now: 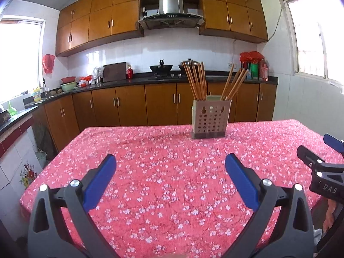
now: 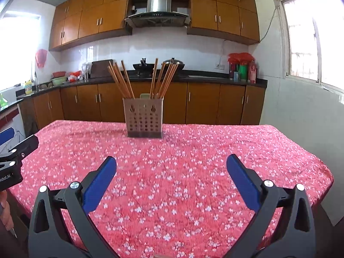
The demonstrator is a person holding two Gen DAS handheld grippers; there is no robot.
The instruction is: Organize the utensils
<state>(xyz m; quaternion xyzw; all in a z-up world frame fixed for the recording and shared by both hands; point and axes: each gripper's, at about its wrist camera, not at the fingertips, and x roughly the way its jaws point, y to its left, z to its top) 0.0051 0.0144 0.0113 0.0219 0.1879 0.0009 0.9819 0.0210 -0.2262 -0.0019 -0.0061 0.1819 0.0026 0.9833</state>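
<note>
Chopsticks [image 2: 121,80] already upright in holder [image 2: 143,119] at 12 o'clock. Left gripper [image 1: 171,165] and right gripper [image 2: 171,165] spread, pinching nothing. Probably wrapping up; no reach needed.

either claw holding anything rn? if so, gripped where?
Nothing held. Left claw and right claw are both open over the tablecloth; the chopsticks stand in the holder, untouched.

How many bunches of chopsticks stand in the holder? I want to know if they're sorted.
2. One bunch of chopsticks leans left in the perforated utensil holder; the other bunch leans right. Single sticks overlap, so some may be hidden.
</note>
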